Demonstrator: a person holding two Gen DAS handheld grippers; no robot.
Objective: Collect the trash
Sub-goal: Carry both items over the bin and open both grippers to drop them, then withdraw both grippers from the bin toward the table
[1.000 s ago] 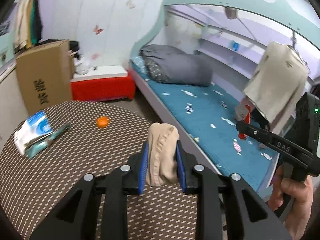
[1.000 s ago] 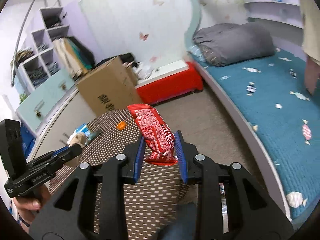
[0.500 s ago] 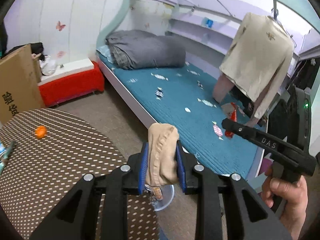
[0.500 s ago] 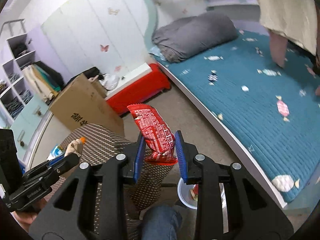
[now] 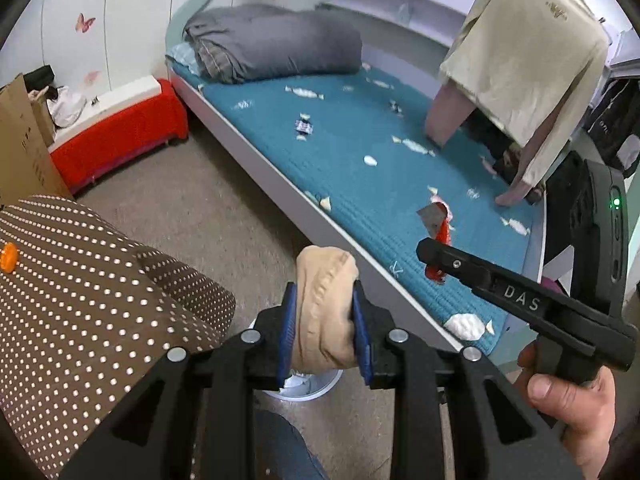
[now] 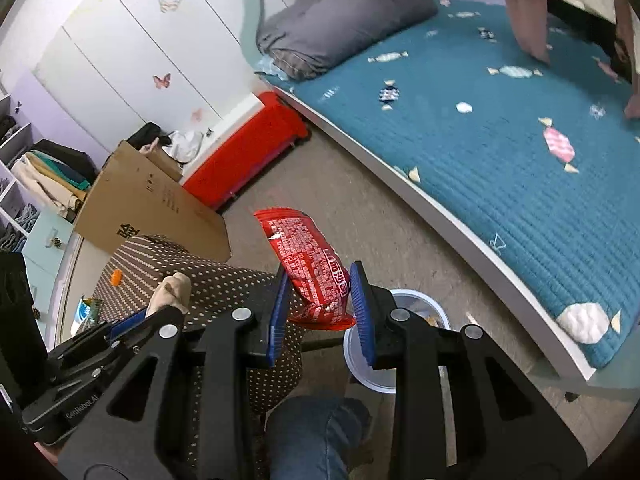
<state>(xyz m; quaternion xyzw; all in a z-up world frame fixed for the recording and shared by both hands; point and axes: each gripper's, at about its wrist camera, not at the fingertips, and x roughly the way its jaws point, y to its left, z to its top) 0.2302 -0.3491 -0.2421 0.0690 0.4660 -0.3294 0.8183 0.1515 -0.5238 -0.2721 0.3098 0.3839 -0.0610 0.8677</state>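
— Both hand-held grippers have swung off the bench toward the bed since a second ago; the brown dotted bench (image 5: 80, 300) now lies left, and a clear tub on the floor has come into sight under the jaws.

— What do they carry?

— Left hand-held gripper (image 5: 324, 332): blue pads clamped on one crumpled beige wad (image 5: 326, 312), soft and wrinkled. Right hand-held gripper (image 6: 318, 308): pads pinching the lower end of one red snack wrapper (image 6: 310, 268), glossy with white print, its top standing free.

— And the tub?

— One tub (image 6: 404, 344), pale-rimmed, on the floor just past the right jaws, some scraps inside.

— Anything else left?

— One orange bit (image 5: 9, 257) on the bench at far left. Farther off, the teal bed (image 5: 360, 152) with one grey rolled duvet (image 5: 272, 48).
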